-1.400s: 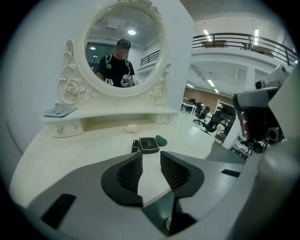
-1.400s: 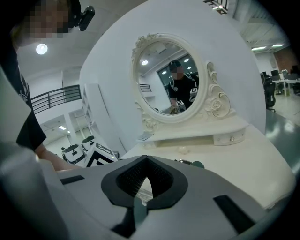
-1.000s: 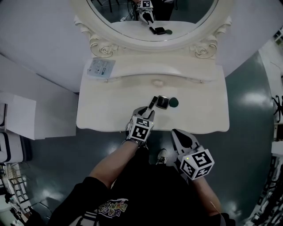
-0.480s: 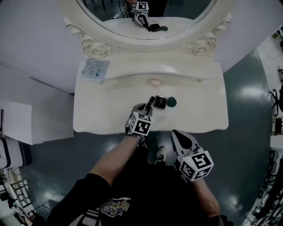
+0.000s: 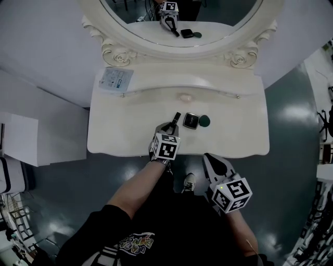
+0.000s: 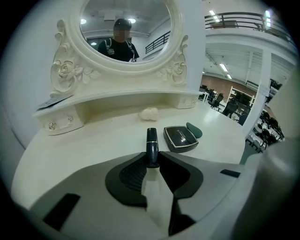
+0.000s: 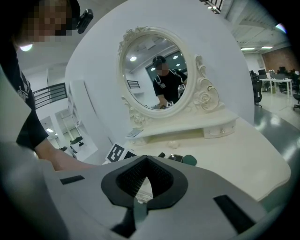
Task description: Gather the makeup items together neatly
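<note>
Lower right, the right claw hangs clenched and empty, off the bench. At centre, the left claw has just been closing and pinches the lipstick by its base. Just beyond, to the right, lie the compact and green puff. The gathering step seems in hand; next, the lipstick likely needs setting parallel, snug against the compact.

The one desk carries three makeup items: one lipstick, one square compact at its three o'clock, and one green puff further toward three o'clock. There is one card at ten o'clock and one oval mirror at twelve. Two tools show: one left hand-held gripper and one right hand-held gripper.
</note>
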